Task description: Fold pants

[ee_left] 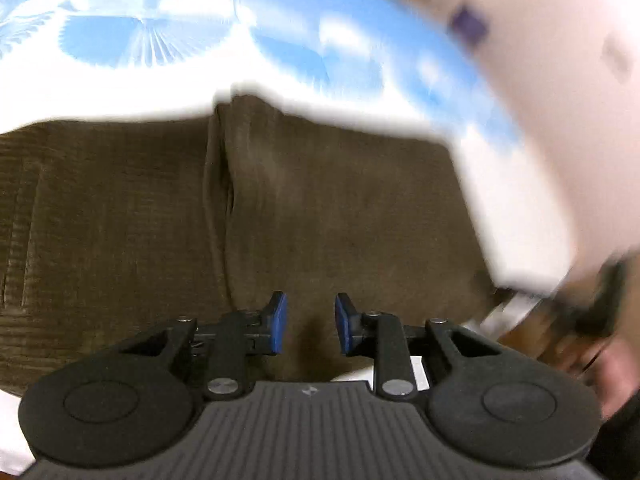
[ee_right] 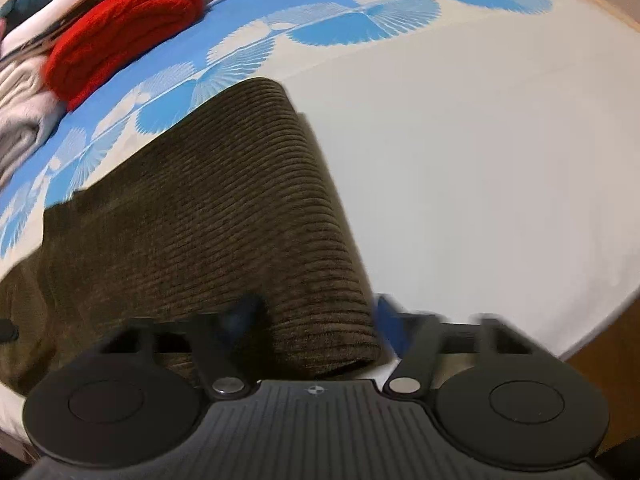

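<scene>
left tongs (ee_left: 310, 328) open, empty, over brown pants (ee_left: 280, 200) | right tongs (ee_right: 316, 320) open, straddling folded edge, frame bottom | advice: close squarely on both layers, keep edges aligned

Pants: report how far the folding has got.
Done: the brown pants already lie doubled on the bedsheet, rounded fold at the far end. In hand: the right gripper straddles the near edge, open. The left gripper hovers open over them. Left: probably another fold.
</scene>
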`<action>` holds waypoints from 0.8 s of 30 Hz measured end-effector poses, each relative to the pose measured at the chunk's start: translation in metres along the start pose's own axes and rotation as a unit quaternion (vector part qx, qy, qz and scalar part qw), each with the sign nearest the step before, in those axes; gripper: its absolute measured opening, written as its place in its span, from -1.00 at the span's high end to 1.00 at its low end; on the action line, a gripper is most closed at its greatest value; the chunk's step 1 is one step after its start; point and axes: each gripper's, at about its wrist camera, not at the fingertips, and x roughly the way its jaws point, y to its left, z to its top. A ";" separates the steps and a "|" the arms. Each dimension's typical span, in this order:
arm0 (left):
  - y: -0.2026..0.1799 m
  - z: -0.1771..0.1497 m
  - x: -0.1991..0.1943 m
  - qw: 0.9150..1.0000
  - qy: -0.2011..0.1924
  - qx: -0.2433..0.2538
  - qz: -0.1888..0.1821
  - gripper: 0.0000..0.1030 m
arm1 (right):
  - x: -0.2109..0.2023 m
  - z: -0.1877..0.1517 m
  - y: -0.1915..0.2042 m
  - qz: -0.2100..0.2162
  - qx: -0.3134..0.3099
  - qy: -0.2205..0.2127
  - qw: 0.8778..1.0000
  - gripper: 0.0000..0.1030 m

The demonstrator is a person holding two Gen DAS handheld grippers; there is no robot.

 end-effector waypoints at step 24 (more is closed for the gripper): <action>0.176 -0.075 -0.135 0.941 -0.148 -0.295 0.069 -0.33 | -0.062 0.022 0.083 0.076 -0.139 -0.140 0.977 -0.44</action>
